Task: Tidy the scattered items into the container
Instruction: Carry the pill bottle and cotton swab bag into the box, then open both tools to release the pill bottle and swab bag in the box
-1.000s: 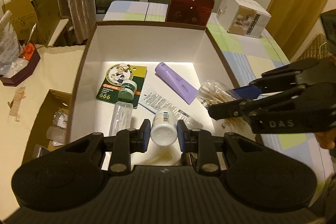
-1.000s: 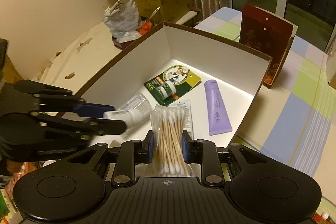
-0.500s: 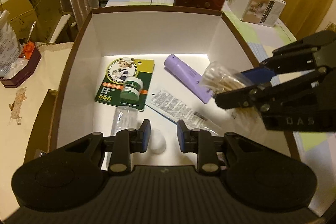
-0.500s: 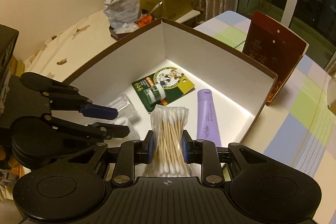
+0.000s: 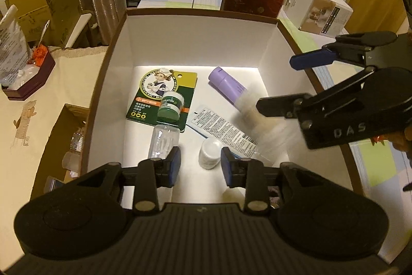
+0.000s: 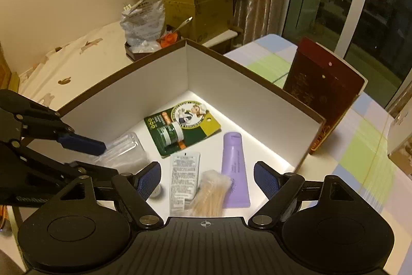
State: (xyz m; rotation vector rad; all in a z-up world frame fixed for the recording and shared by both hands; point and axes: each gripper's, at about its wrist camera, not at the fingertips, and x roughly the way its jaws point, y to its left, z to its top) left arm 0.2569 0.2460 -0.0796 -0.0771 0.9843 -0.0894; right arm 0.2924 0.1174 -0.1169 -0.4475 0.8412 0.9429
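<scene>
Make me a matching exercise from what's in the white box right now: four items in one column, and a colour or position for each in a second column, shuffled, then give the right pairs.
Column one:
1. tube
2. small jar
3. cotton swabs
4. white bottle

Column two:
A. green, on a printed card
B. seen end-on between the left gripper's fingertips
C. purple, lying flat
D. pale bundle, blurred, below the open right gripper

Pairs: 1-C, 2-A, 3-D, 4-B
</scene>
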